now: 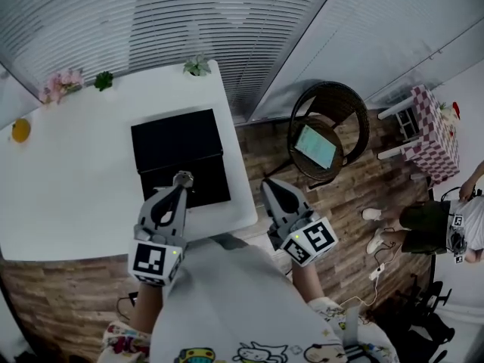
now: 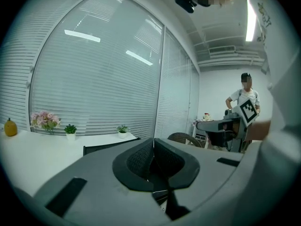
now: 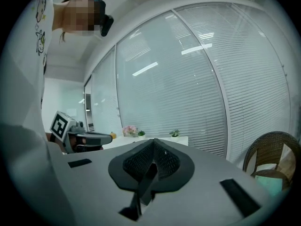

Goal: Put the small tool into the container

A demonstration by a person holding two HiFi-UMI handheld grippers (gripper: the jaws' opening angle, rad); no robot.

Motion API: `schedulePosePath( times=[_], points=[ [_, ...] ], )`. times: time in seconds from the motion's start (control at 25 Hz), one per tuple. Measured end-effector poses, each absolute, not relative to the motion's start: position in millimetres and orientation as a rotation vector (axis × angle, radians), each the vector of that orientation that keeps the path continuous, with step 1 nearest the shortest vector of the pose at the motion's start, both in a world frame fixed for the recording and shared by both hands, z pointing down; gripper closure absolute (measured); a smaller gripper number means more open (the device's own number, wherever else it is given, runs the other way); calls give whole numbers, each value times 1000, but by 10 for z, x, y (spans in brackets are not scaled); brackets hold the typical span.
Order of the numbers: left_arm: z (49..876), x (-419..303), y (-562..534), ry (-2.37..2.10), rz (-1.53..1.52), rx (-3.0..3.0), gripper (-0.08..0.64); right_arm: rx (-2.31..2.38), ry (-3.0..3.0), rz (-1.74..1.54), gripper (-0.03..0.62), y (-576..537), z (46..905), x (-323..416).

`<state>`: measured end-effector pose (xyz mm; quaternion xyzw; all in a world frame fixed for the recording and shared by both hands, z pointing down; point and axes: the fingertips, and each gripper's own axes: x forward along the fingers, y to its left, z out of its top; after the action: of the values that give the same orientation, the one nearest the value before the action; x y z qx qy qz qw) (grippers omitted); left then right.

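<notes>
Two grippers (image 1: 184, 178) (image 1: 271, 187) — jaws together (empty), one container (image 1: 178, 153)

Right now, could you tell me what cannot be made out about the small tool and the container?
Small tool: seen in no view; in the head view the shut left gripper covers part of the black container.
Container's inside: head view, uniformly dark, too small to read.
The table top near the jaws: both gripper views look out level, and each gripper's body hides what lies below.

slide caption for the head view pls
Left gripper, shut, by the black container on the white table; right gripper, shut, off the table's edge.
</notes>
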<state>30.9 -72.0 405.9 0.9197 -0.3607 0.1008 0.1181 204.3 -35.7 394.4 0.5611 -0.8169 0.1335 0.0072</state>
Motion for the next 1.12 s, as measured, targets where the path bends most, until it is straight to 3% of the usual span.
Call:
schedulePosePath(
  times=[1.12],
  points=[
    [4101, 206, -784, -1112, 318, 2664, 551, 1697, -2554, 398, 592, -515, 4008, 1981]
  ],
)
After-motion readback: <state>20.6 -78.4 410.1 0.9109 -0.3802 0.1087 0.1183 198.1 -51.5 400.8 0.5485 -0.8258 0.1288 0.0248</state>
